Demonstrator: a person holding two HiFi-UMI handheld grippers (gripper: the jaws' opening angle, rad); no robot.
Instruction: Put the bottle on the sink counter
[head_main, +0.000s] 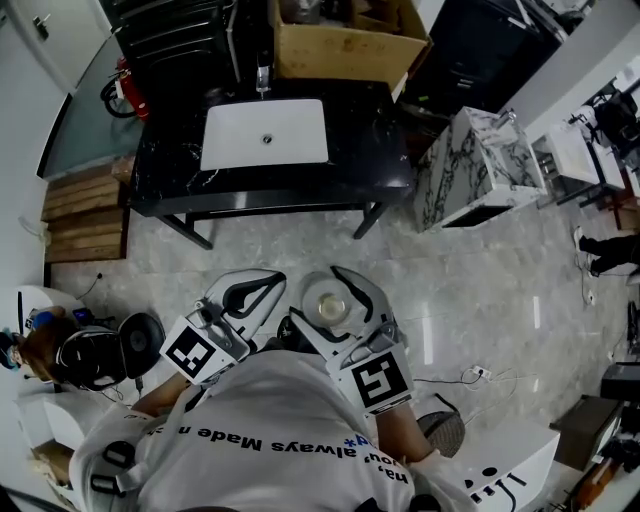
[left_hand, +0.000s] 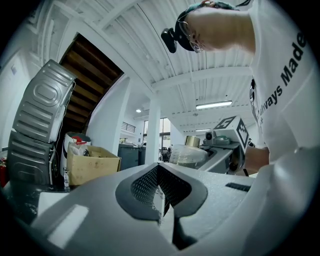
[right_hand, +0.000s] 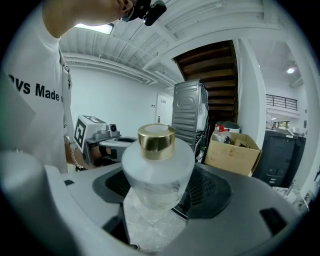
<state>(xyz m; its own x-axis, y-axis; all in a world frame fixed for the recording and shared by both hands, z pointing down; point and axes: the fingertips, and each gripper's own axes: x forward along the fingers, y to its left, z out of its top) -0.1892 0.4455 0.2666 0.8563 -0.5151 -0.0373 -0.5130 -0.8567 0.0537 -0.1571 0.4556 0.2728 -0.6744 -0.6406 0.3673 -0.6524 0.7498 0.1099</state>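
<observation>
The fingers (right_hand: 212, 192) of your right gripper (right_hand: 159, 200) clamp the bottle (right_hand: 157, 167) by its wide body, well short of the sink tabletop (head_main: 378, 150). Your left gripper (left_hand: 161, 195) is closed on nothing. It's likely glass: heavyish, slick, breakable, so grip below the gold cap (right_hand: 156, 140).

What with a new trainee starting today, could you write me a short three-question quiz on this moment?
1. True or false: the left tool is shut, with nothing between its jaws.
2. Pick one: what is the right tool gripping? A) a bottle B) a sponge C) nothing at all
3. Missing word: the bottle is not yet on the black sink counter, whose basin is ____ in colour.

Key: 1 true; 2 A; 3 white.
</observation>
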